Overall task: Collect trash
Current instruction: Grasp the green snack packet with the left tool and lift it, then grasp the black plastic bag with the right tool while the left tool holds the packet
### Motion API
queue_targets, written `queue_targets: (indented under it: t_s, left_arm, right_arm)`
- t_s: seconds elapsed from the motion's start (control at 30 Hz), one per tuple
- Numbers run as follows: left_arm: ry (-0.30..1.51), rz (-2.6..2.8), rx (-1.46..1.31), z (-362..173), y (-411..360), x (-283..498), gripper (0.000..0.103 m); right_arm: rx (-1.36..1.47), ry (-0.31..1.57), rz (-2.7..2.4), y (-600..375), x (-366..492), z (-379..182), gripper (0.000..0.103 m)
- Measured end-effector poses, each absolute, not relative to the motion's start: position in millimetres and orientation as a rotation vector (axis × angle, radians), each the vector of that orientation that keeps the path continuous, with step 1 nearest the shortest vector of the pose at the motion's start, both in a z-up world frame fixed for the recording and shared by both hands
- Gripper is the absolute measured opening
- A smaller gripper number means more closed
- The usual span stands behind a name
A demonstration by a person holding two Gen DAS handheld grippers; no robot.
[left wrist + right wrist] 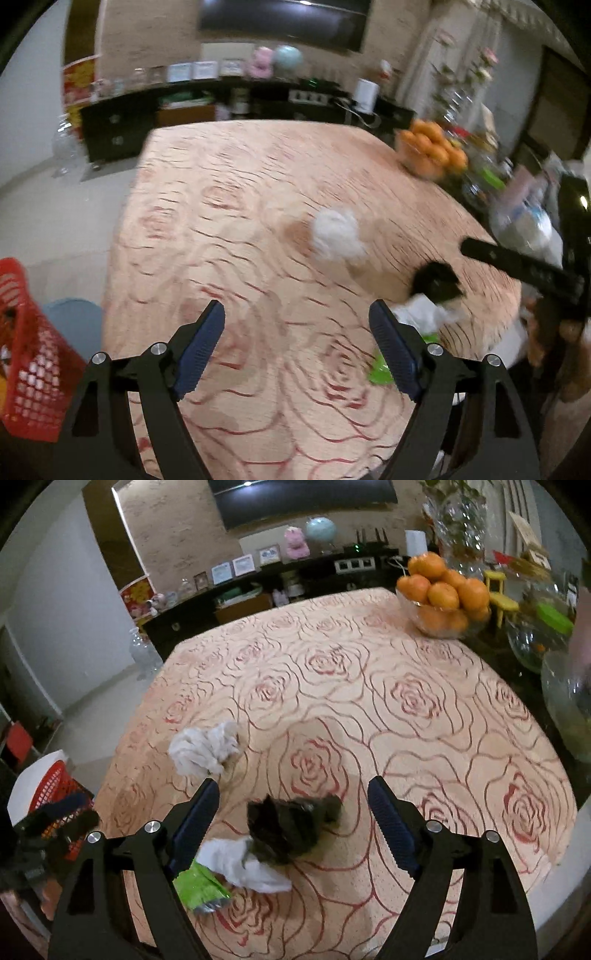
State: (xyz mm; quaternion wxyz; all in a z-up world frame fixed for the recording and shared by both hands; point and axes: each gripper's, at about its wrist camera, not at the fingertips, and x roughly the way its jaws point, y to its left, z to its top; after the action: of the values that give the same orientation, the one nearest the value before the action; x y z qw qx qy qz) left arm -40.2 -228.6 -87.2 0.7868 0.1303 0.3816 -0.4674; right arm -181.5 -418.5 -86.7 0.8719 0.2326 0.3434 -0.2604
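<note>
On the rose-patterned tablecloth (406,701) lie a crumpled white tissue (203,751), a crumpled black wrapper (288,825), a second white tissue (243,867) and a green packet (197,888). My right gripper (293,805) is open and empty, with the black wrapper between and just beyond its fingers. My left gripper (297,325) is open and empty above the cloth; the white tissue (336,236) lies ahead of it, the black wrapper (437,282) and green packet (380,371) to its right. The red mesh basket (26,350) stands off the table at the left.
A glass bowl of oranges (445,598) stands at the table's far right, with glass bowls (535,642) and a vase beside it. A dark sideboard (258,602) runs along the far wall. The red basket (59,794) shows at the left in the right wrist view.
</note>
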Motion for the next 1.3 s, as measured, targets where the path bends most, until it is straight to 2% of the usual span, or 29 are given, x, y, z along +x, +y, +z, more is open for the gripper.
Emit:
queue_targets:
  t_s: [0.23, 0.6, 0.63, 0.7, 0.77, 1.3]
  left_arm:
    - [0.883, -1.162, 0.270, -100.7, -250.1, -66.6, 0.078]
    - [0.856, -1.212, 0.492, -134.0, -285.0, -108.3, 0.077]
    - [0.857, -1.206, 0.500, -136.7, -286.4, -108.5, 0.075]
    - [0.866, -1.202, 0.512, -140.8, -290.0, -107.7, 0.063]
    - [0.867, -1.190, 0.524, -144.4, -291.6, -106.6, 0.047]
    - [0.822, -1.065, 0.408, -117.5, -268.0, -65.1, 0.044]
  right_arm:
    - [0.519, 0.721, -0.545, -424.0, -181.2, -91.4, 0.080]
    - [0.556, 0.732, -0.535, -426.3, -179.4, -96.2, 0.080]
    - [0.558, 0.734, -0.537, -426.5, -179.8, -96.6, 0.080]
    - [0.564, 0.736, -0.541, -427.6, -181.3, -97.7, 0.080]
    - [0.570, 0.737, -0.543, -429.1, -182.7, -99.2, 0.080]
    - [0.536, 0.834, -0.489, -413.9, -154.7, -122.0, 0.080]
